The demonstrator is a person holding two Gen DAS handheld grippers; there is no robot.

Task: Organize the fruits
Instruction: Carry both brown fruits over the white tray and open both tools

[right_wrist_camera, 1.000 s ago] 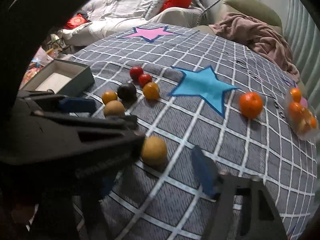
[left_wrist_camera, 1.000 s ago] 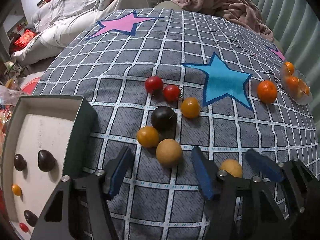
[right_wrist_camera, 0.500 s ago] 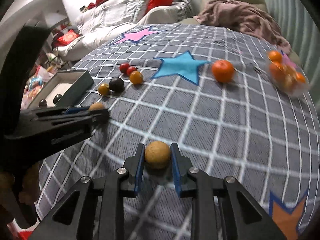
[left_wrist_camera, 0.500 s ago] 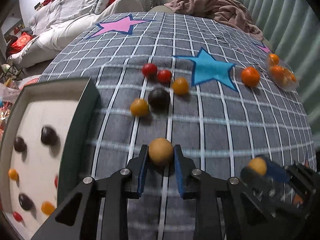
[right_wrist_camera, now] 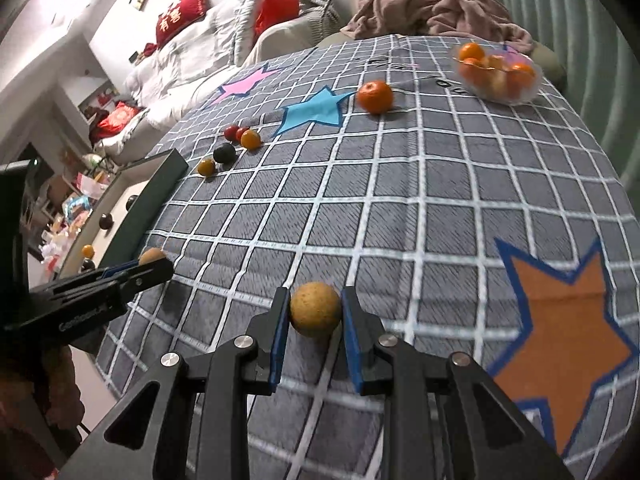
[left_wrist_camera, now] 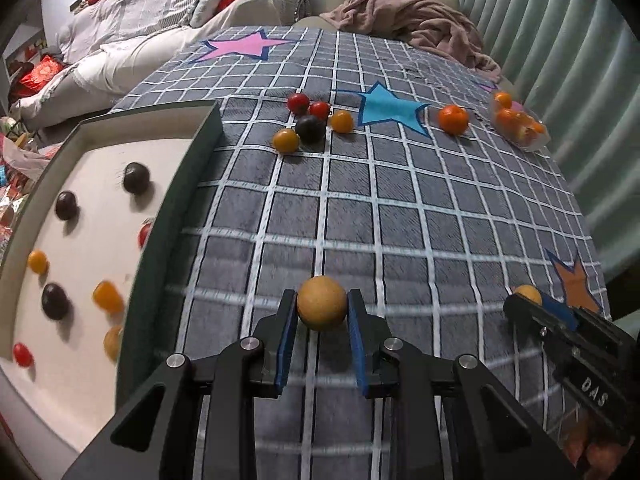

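Note:
My left gripper [left_wrist_camera: 322, 312] is shut on a tan round fruit [left_wrist_camera: 322, 307] and holds it above the checked cloth, just right of the green box [left_wrist_camera: 176, 216]. The box holds several dark, orange and red small fruits. My right gripper [right_wrist_camera: 315, 312] is shut on a second tan round fruit [right_wrist_camera: 315, 309] above the cloth; it also shows at the right edge of the left wrist view [left_wrist_camera: 528, 294]. Loose fruits lie further back: two red ones [left_wrist_camera: 299, 102], a dark plum [left_wrist_camera: 310, 129], two small orange ones [left_wrist_camera: 286, 140] and a tangerine [left_wrist_camera: 453, 119].
A clear bowl of tangerines [left_wrist_camera: 518, 126] stands at the far right of the cloth. A pink blanket [left_wrist_camera: 420, 20] and a sofa with cushions lie beyond the table. Stars are printed on the cloth [right_wrist_camera: 440, 200].
Both grippers closed on their tan fruits and lifted them. They pulled back toward me; the left one moved closer to the green box.

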